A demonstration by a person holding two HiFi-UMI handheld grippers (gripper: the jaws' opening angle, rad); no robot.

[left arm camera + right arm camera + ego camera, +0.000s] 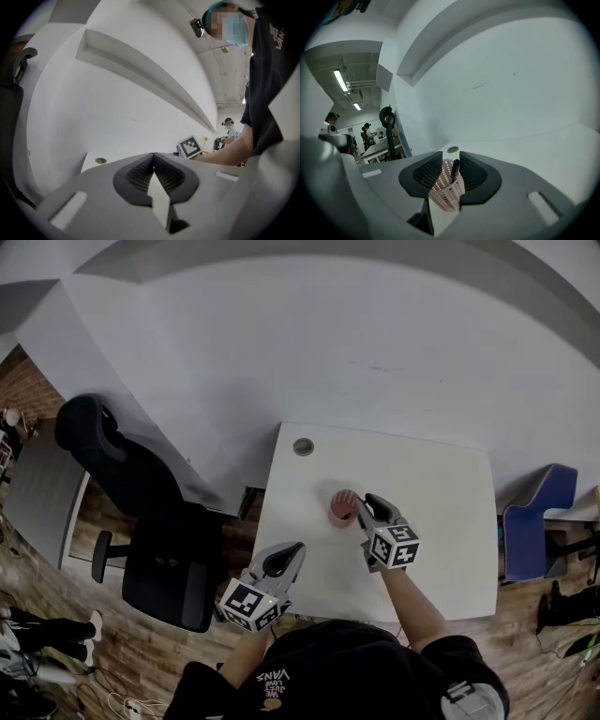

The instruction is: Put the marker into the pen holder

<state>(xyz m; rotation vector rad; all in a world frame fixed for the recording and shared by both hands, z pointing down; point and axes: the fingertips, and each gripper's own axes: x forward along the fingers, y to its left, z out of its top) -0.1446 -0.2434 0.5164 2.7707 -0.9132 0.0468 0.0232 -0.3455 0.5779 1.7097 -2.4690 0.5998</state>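
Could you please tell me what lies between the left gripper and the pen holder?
Nothing: the head view shows only bare white table between the left gripper and the pen holder.

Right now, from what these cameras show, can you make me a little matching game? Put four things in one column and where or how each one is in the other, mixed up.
Things:
1. left claw
2. right claw
3. marker
4. black office chair

Places or states:
A. standing in the pink pen holder
B. open, pointing at the pen holder
C. shut, with nothing in it
D. on the floor, left of the table

Pairs: 1-C, 2-B, 3-A, 4-D
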